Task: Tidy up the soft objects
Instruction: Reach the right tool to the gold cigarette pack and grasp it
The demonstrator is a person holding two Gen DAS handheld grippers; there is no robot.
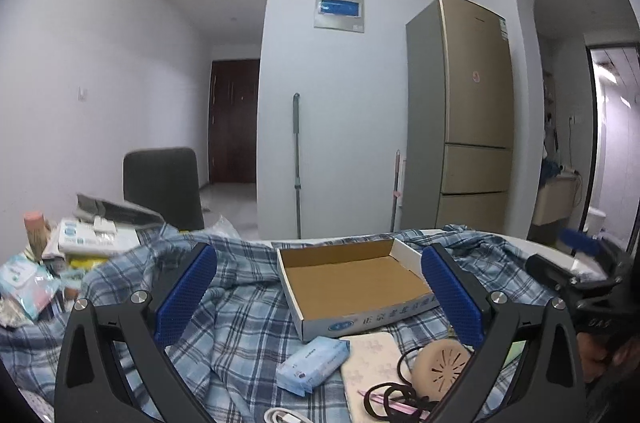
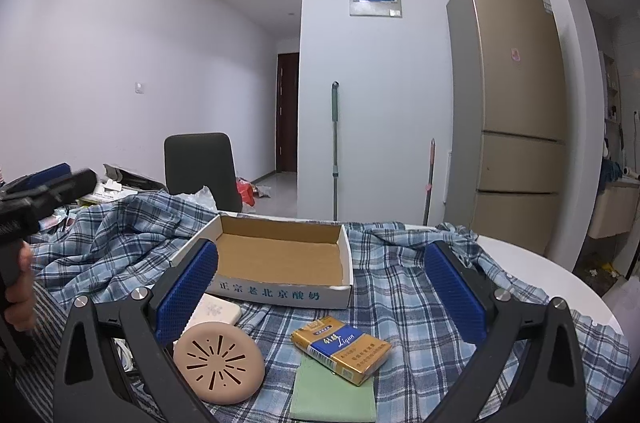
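Note:
A blue plaid cloth (image 1: 236, 319) (image 2: 404, 299) covers the table. An empty cardboard box (image 1: 352, 283) (image 2: 280, 255) sits on it. In the left wrist view a blue tissue pack (image 1: 312, 363), a pale pink pad (image 1: 372, 367) and a round beige disc (image 1: 440, 367) lie in front of the box. In the right wrist view the disc (image 2: 218, 363), a yellow and blue packet (image 2: 340, 347) and a green cloth (image 2: 334, 395) lie near the fingers. My left gripper (image 1: 320, 295) is open and empty. My right gripper (image 2: 320, 295) is open and empty.
Packets and papers pile at the table's left (image 1: 80, 243). Black cable (image 1: 396, 395) lies by the pad. A dark chair (image 2: 200, 167) stands behind the table. A fridge (image 2: 512, 111) and mop handles (image 2: 335, 151) stand by the far wall.

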